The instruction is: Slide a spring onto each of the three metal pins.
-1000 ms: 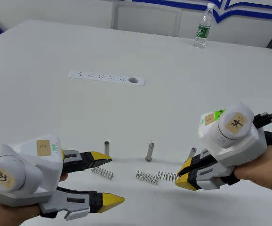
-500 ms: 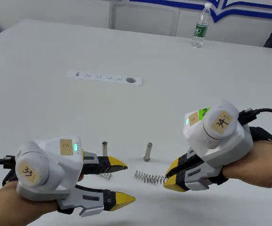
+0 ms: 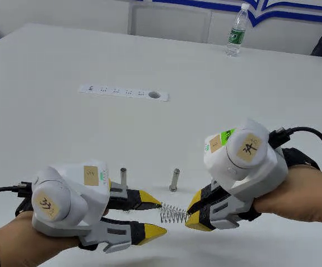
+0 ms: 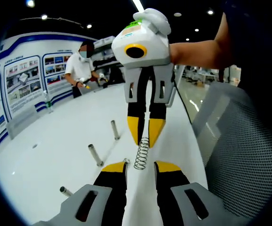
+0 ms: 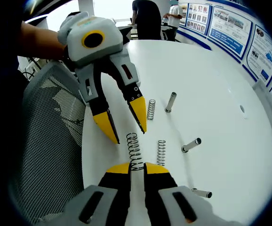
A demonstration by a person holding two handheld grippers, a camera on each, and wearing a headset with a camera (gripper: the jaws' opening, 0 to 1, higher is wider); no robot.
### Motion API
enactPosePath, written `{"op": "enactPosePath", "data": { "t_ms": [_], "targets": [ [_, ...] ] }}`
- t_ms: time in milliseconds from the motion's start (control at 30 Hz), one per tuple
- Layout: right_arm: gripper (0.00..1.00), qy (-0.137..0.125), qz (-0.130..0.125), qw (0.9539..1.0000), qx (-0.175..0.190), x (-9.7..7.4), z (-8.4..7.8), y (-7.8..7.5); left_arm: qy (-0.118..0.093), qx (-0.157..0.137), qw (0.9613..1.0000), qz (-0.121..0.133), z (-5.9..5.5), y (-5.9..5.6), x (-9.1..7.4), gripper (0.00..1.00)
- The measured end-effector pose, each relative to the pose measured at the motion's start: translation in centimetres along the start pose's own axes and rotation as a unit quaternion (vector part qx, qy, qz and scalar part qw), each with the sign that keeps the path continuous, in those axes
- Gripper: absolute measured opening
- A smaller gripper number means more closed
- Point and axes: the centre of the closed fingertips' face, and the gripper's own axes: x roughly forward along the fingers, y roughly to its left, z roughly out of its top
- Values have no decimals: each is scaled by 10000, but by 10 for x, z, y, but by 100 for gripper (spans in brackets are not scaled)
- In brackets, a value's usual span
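White tabletop (image 3: 55, 55), flat white power strip (image 3: 122, 92) near its middle, capped water bottle (image 3: 236, 30) upright toward the far edge, three metal pins (image 5: 171, 102) standing on it, two loose springs (image 5: 151, 109) lying among them.

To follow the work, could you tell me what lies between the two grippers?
A spring, its end pinched in the right gripper, as the head view shows.

You work at a broad white table (image 3: 66, 61) with a white power strip (image 3: 122, 92) lying flat and a water bottle (image 3: 236, 30) upright near its far edge. A grey mesh chair (image 4: 239, 141) stands just beside the table. Blue-trimmed poster panels (image 4: 13, 80) line the wall under bright ceiling lights (image 4: 138, 5).
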Motion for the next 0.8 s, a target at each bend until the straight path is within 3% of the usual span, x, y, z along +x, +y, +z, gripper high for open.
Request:
{"op": "enactPosePath", "data": {
  "t_ms": [400,800],
  "targets": [
    [11,4,51,9999,-102,0,2,5,65,211,9997,-98,-1,-7,6,13],
    [12,34,114,9998,-141,1,-2,9,80,314,9992,-218,-2,-12,6,10]
  ]
}}
